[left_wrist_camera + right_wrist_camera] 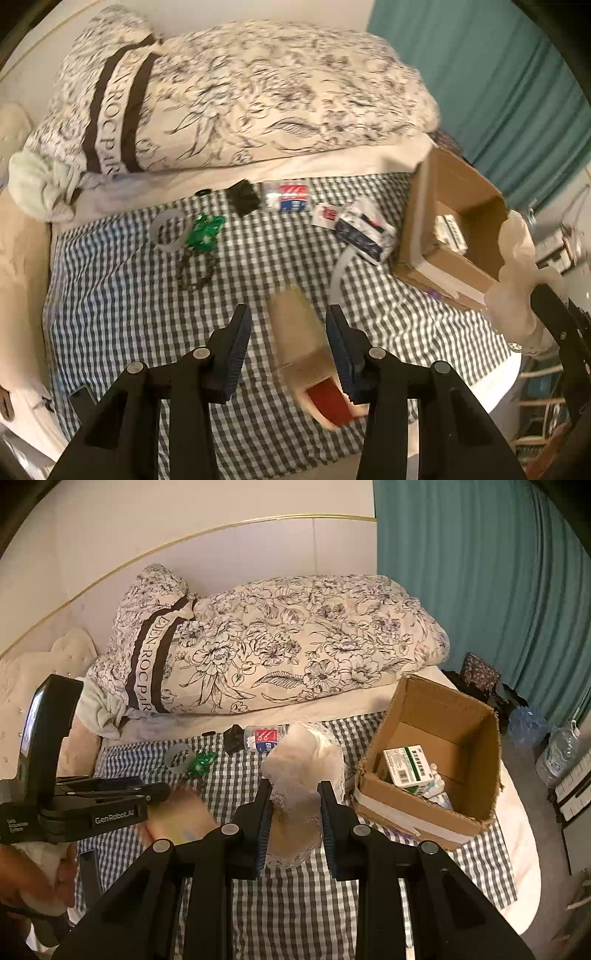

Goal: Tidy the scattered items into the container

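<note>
An open cardboard box (458, 236) (443, 746) stands on the right of the checked cloth (258, 266), with a green-and-white carton (408, 766) inside. My right gripper (293, 801) is shut on a cream lace-edged fabric bundle (299, 775), held above the cloth left of the box; the bundle also shows at the right edge of the left wrist view (517, 273). My left gripper (290, 343) is open over a beige tape roll with a red core (306, 354), which lies between the fingers, nearer the right one. Scattered items lie further back.
On the cloth lie a grey tape ring (168, 230), a green packet (205, 230), a dark chain (195, 269), a black block (243, 197), a red-and-blue packet (290, 197) and a white-and-navy pouch (364, 230). A floral duvet (240, 92) fills the back. Teal curtain at right.
</note>
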A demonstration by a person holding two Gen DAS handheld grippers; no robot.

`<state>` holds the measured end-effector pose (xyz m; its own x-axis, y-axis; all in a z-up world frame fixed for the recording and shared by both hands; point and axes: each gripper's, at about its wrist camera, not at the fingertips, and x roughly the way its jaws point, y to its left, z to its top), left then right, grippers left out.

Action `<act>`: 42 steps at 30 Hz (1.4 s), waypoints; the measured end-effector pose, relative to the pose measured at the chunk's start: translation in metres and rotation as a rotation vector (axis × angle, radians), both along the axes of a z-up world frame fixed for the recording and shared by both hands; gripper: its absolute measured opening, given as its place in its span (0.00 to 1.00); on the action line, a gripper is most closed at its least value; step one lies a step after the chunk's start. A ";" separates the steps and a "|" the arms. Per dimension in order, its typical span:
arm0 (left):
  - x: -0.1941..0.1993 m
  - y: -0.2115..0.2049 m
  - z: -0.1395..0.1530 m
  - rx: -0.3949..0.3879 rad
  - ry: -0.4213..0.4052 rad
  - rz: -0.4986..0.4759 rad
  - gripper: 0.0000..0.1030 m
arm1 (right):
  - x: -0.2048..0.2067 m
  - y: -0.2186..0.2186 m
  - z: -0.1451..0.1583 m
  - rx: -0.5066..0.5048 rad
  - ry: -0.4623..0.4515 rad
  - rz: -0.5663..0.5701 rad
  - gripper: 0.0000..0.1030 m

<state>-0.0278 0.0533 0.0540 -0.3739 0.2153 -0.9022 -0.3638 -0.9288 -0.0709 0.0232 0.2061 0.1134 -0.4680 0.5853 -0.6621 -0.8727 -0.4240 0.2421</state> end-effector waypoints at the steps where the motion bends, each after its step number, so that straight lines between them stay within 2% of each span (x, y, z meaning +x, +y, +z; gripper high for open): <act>1: 0.002 0.002 0.001 0.001 0.004 -0.012 0.43 | 0.003 -0.002 0.003 0.004 0.002 -0.006 0.23; 5: 0.006 0.007 -0.010 0.021 -0.026 -0.040 0.46 | 0.013 -0.009 0.003 0.006 0.000 -0.025 0.23; 8: 0.010 0.004 -0.035 0.019 -0.077 -0.038 0.81 | 0.021 -0.009 -0.006 -0.017 -0.007 -0.026 0.23; 11: 0.020 0.003 -0.073 -0.003 -0.119 -0.045 0.82 | 0.029 -0.004 -0.022 -0.057 -0.004 -0.016 0.23; 15: 0.037 0.014 -0.130 -0.055 -0.245 -0.036 0.82 | 0.034 0.010 -0.045 -0.097 -0.026 0.042 0.23; 18: 0.054 0.033 -0.161 -0.077 -0.269 -0.060 0.82 | 0.037 0.021 -0.060 -0.117 -0.046 0.090 0.23; 21: 0.061 0.054 -0.179 -0.046 -0.297 -0.095 0.82 | 0.044 0.034 -0.075 -0.137 -0.061 0.136 0.23; 25: 0.048 0.074 -0.199 0.037 -0.332 -0.070 0.84 | 0.056 0.051 -0.089 -0.147 -0.077 0.181 0.23; 29: 0.030 0.085 -0.239 0.038 -0.447 0.019 0.86 | 0.067 0.064 -0.097 -0.139 -0.093 0.217 0.23; 31: 0.027 0.087 -0.260 0.085 -0.523 0.083 0.99 | 0.071 0.070 -0.102 -0.147 -0.094 0.227 0.23; 32: 0.027 0.087 -0.266 0.104 -0.545 0.115 1.00 | 0.073 0.073 -0.105 -0.152 -0.096 0.234 0.23; 36: 0.024 0.085 -0.270 0.163 -0.532 0.245 1.00 | 0.081 0.085 -0.116 -0.173 -0.095 0.237 0.23; 37: 0.023 0.085 -0.269 0.169 -0.526 0.259 1.00 | 0.083 0.087 -0.118 -0.177 -0.091 0.235 0.23; 38: 0.023 0.086 -0.266 0.169 -0.517 0.251 0.95 | 0.084 0.089 -0.119 -0.181 -0.089 0.235 0.23; 39: 0.024 0.088 -0.261 0.174 -0.504 0.231 0.84 | 0.086 0.091 -0.119 -0.181 -0.086 0.233 0.23; 40: 0.025 0.090 -0.253 0.181 -0.492 0.214 0.76 | 0.087 0.093 -0.120 -0.183 -0.082 0.232 0.23; 41: 0.026 0.092 -0.247 0.197 -0.485 0.201 0.59 | 0.087 0.095 -0.119 -0.184 -0.078 0.229 0.23; 42: 0.027 0.095 -0.239 0.219 -0.481 0.179 0.50 | 0.088 0.097 -0.118 -0.181 -0.074 0.224 0.23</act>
<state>-0.0007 0.1486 -0.1849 0.0210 0.3878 -0.9215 -0.0808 -0.9180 -0.3882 0.1107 0.3031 -0.0049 -0.5189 0.3420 -0.7835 -0.7805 -0.5634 0.2710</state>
